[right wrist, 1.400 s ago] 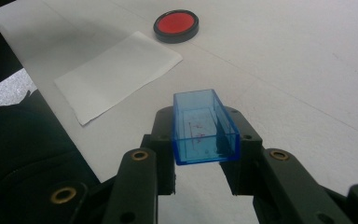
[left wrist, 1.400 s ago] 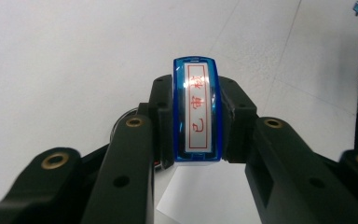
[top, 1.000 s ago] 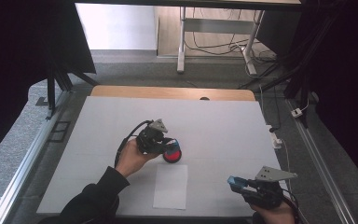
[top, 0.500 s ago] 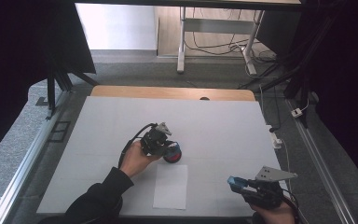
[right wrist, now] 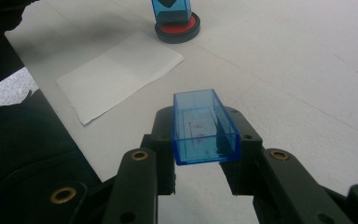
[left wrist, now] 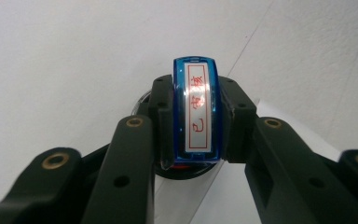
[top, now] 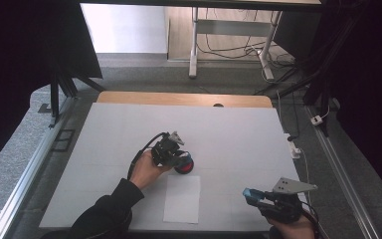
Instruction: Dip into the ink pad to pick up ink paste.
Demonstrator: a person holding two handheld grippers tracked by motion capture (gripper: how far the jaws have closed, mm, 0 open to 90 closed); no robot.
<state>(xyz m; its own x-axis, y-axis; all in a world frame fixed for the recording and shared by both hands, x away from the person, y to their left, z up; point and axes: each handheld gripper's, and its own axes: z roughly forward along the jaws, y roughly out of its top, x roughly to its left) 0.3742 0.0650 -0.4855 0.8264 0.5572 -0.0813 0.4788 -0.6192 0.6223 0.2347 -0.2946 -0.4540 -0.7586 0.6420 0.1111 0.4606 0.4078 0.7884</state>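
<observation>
Stamp on the ink pad, cap parked aside

Your left claw (left wrist: 193, 116) clamped the stamp (left wrist: 196, 112) onto the red ink pad (right wrist: 177, 26) for inking; your right claw (right wrist: 200, 140) gripped its blue cap (right wrist: 204, 127), clear of the paper (right wrist: 121, 70).

white table cover (top: 238, 144) over a wooden tabletop (top: 179, 98), dark round spot (top: 218, 105) on its far edge. grey carpet (top: 25, 144) around, aluminium rails (top: 343, 174) down both sides. white table legs (top: 194, 45) and loose cables (top: 229, 47) behind, white plug (top: 320, 119) on floor right.
</observation>
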